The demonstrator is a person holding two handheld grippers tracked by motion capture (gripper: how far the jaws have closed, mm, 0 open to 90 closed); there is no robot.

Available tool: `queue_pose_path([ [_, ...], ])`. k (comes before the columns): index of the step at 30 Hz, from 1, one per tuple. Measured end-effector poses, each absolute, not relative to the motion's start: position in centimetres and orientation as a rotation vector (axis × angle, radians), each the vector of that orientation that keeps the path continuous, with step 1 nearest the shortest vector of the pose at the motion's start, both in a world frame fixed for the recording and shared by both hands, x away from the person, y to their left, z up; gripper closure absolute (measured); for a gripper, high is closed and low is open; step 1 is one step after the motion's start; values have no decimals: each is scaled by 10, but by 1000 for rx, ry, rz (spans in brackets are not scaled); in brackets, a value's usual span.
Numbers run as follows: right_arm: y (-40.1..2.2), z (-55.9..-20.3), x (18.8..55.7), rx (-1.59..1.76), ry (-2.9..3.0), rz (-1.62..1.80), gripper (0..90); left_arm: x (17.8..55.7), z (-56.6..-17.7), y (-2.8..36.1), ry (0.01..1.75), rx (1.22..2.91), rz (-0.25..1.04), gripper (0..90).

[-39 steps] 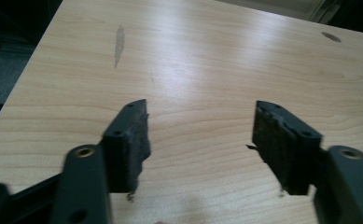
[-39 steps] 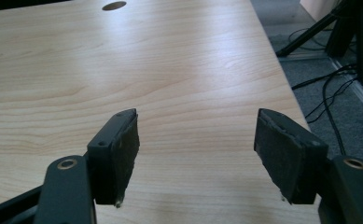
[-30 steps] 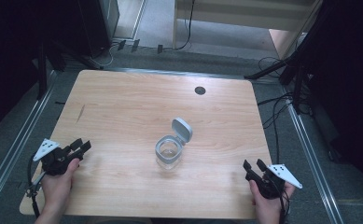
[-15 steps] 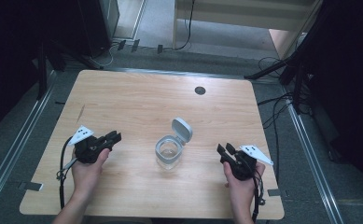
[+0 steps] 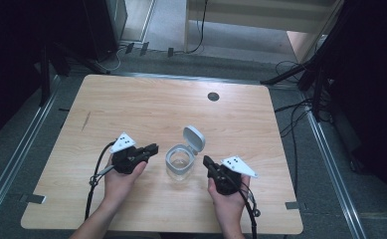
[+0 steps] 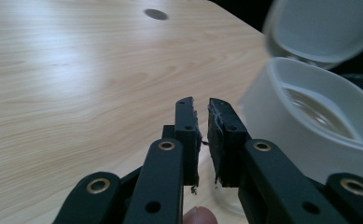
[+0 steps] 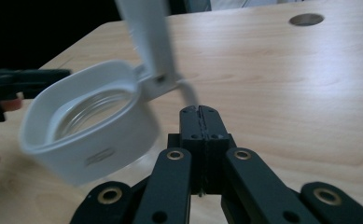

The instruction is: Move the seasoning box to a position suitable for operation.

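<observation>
high view: jar [image 5: 180, 162] mid-bench [image 5: 131, 109], hinged lid [image 5: 194, 137] tipped up and open; left tool [image 5: 151, 148] just beside on one flank, right tool [image 5: 207, 162] on the other, neither touching.

left tool view: left tool [image 6: 200, 109] narrowed to a slit, gripping nothing, jar [image 6: 310, 121] close alongside.

right tool view: right tool [image 7: 200, 111] pressed closed, empty, lid [image 7: 146, 32] just ahead.

likely the approach step; next probably calls for widening a tool to steady the jar or push the lid down.
</observation>
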State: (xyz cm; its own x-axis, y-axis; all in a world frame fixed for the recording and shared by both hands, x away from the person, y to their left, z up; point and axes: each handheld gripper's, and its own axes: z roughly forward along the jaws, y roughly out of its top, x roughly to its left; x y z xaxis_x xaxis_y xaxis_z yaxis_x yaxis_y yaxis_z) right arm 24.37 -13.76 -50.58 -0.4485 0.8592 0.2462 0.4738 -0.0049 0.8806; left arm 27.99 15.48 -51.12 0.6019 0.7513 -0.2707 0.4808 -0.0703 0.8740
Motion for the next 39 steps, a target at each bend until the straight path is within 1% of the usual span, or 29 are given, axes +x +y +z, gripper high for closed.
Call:
queue_pose_path([
  [4,-121,-509,233,1380,1950,1390,900,278,-511,146,993,1741,288,831],
  [8,-113,-511,231,1382,1950,1383,900,276,-511,143,975,1758,276,838],
  [10,-111,-512,232,1381,1951,1387,900,274,-511,141,970,1768,283,857],
  [15,-115,-512,237,1370,1944,1392,900,268,-511,139,959,1774,276,875],
  [21,-123,-513,244,1346,1939,1392,900,260,-509,131,940,1782,248,870],
  [28,-130,-514,257,1299,1992,1453,900,252,-509,130,943,1782,261,870],
  [33,-128,-514,260,1277,2019,1453,900,249,-510,131,959,1768,266,865],
  [36,-126,-513,265,1246,2048,1447,900,246,-511,138,967,1756,287,776],
  [37,-125,-512,265,1238,2053,1433,900,246,-511,143,985,1739,296,734],
  [38,-125,-512,267,1221,2060,1424,900,245,-511,149,1013,1720,322,669],
  [39,-124,-511,268,1212,2067,1419,900,245,-511,158,1055,1697,347,581],
])
